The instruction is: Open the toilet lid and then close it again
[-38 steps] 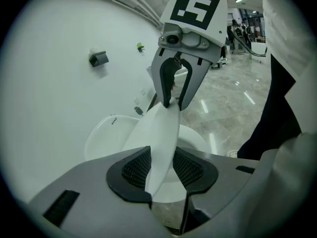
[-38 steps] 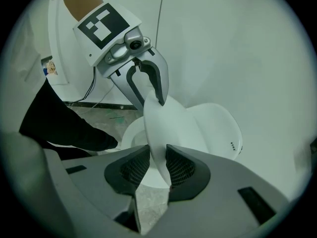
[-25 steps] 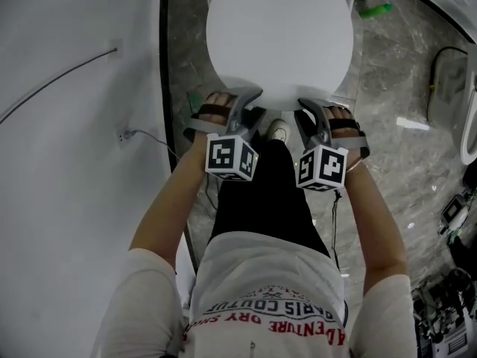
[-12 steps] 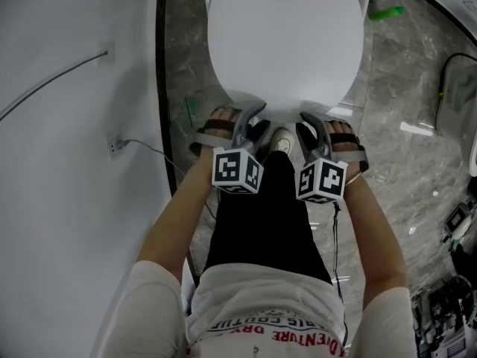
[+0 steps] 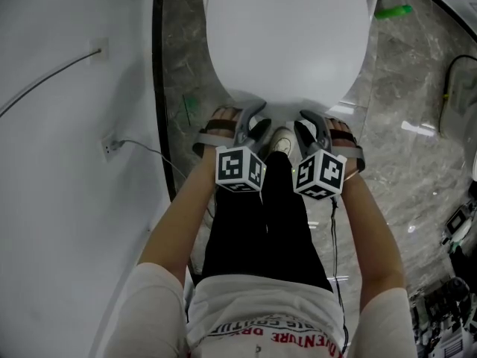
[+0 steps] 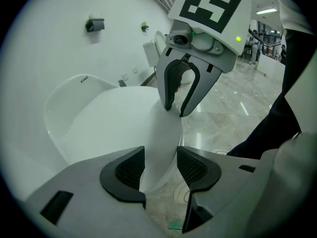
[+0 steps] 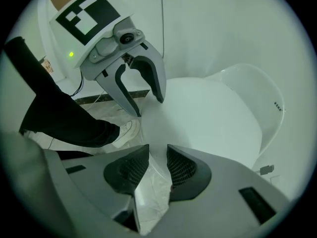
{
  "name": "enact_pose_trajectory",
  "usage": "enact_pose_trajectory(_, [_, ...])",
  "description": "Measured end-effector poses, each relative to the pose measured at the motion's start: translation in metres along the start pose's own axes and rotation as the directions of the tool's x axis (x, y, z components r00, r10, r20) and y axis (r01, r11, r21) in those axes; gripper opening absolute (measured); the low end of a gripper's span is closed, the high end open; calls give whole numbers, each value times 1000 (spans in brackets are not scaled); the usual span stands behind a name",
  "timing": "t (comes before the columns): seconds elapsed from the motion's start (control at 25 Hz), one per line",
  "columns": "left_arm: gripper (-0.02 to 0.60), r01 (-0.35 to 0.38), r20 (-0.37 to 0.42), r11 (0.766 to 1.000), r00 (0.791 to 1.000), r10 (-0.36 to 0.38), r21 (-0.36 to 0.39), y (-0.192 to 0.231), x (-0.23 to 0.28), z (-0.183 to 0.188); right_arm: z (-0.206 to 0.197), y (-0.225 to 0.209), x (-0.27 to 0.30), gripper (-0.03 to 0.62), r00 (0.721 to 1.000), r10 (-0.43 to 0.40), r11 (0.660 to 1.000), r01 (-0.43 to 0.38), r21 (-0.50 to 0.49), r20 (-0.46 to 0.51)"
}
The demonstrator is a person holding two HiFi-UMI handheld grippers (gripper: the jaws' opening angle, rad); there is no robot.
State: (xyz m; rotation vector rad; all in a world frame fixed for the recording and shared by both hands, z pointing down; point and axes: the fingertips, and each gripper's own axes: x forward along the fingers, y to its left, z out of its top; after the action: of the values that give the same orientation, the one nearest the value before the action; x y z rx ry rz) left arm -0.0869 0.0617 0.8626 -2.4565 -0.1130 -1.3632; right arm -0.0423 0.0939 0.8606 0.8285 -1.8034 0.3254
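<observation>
**Head view: both hand-held grippers pinch the near rim of the toilet lid**

Head view cuts the white oval plastic toilet lid [image 5: 287, 36] off at the top edge of the frame, so its hinge end is out of sight. Whether the lid lies flat or is slightly raised cannot be told. The marker cubes cover much of both hands. The jaw tips are partly tucked against the lid's lower rim at frame centre.

Both bare forearms rise from the bottom of the frame and converge. The left hand-held gripper [image 5: 257, 118] and the right hand-held gripper [image 5: 304, 121] sit side by side, near each other, cubes facing up.

Left gripper view shows its ribbed black pads [image 6: 130, 168] drawn in on the lid's thin white edge [image 6: 119, 123]. The right hand-held gripper [image 6: 177, 108] straddles the same rim further along. Right gripper view shows its own pads [image 7: 184, 171] narrowly spaced and clamped on the rim [image 7: 213, 118]. The left hand-held gripper [image 7: 147, 105] is beyond, and a white shoe [image 7: 126, 130] stands on the grey marble floor [image 5: 402, 125].
</observation>
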Motion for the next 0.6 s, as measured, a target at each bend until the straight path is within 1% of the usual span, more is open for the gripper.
enact_pose_trajectory(0.2, [195, 13, 1, 999, 1000, -13, -29, -1, 6, -3, -2, 0, 8, 92, 1000, 1, 999, -2, 43, 10])
enact_pose_trajectory(0.4, [196, 25, 19, 999, 1000, -24, -32, 1, 4, -4, 0, 0, 7, 92, 1000, -6, 1000, 5, 27, 25])
enact_pose_trajectory(0.52, [195, -18, 61, 999, 998, 21, -49, 5, -11, 7, 5, -4, -10, 91, 999, -19, 999, 18, 31, 45])
enact_pose_trajectory(0.6, [190, -41, 104, 996, 993, 50, -85, 6, -31, 18, 12, -6, -34, 87, 997, -34, 998, 30, 47, 74])
